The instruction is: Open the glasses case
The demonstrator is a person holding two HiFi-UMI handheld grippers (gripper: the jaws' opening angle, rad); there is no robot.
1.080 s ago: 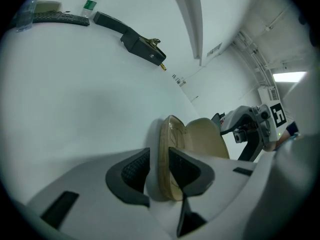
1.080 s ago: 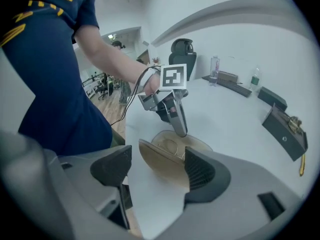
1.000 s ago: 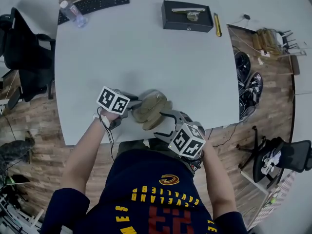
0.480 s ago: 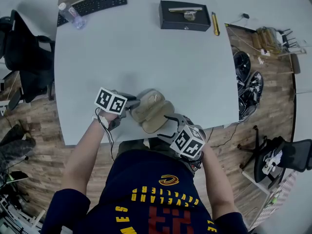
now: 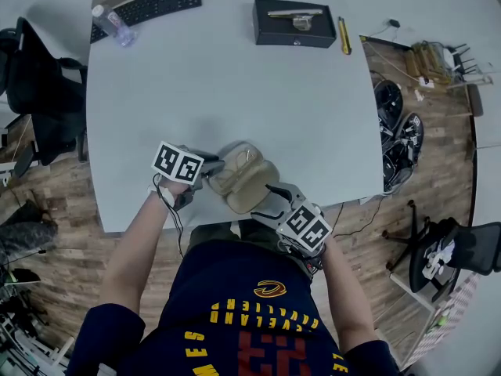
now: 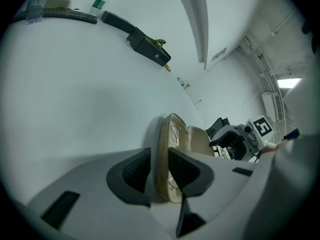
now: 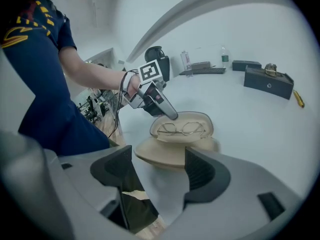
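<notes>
since a second ago the right gripper (image 5: 270, 197) has drawn back toward the person and its marker cube has tipped flatter, while the glasses case (image 5: 244, 177) has gone from part open to lying spread in two halves. the case sits at the near edge of the desk (image 5: 219, 77), between the two grippers. the left gripper (image 6: 159, 159) has its jaws narrow, clamped on the rim of the half that holds the glasses (image 7: 182, 129). the right jaws stand wide and grip nothing. the flat lid (image 7: 170, 154) lies just ahead of them, its long axis running across their gap and pointing toward the left gripper. the right gripper is the free one and the nearer to the lid. the opening looks done, so little seems left but to release.
</notes>
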